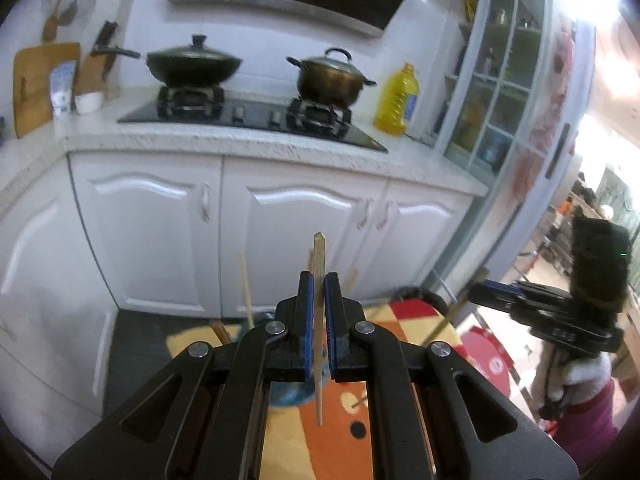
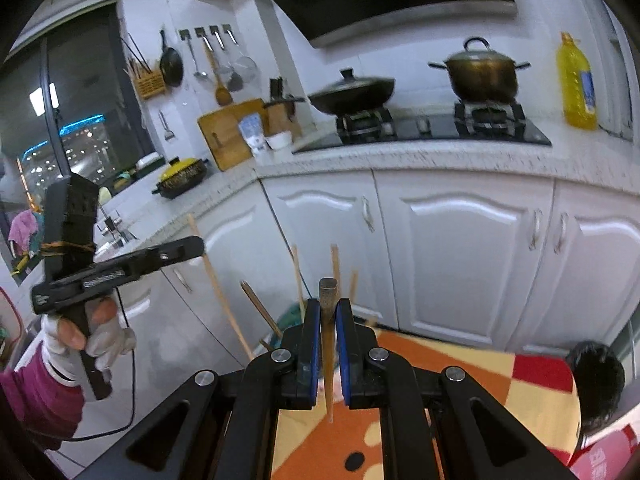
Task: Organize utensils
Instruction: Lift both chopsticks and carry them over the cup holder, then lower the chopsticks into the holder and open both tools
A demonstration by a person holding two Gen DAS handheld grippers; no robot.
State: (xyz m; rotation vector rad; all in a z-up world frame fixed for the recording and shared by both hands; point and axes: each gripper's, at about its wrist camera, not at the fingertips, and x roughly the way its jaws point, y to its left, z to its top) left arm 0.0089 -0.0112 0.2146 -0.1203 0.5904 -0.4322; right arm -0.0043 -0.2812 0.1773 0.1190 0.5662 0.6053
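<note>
Chopsticks are the items under handling. Left gripper (image 1: 319, 280) is clamped on a pale wooden chopstick (image 1: 319, 320), which stands nearly upright between the blue pads, its square end above the fingertips. Right gripper (image 2: 328, 308) is clamped on a darker chopstick (image 2: 329, 344) with a metal-capped top, also upright. Further chopsticks (image 2: 218, 280) stand below, behind the grippers, above a patterned orange table (image 2: 460, 364). White cabinets (image 1: 152, 220) and a stove (image 1: 248, 114) lie beyond.
</note>
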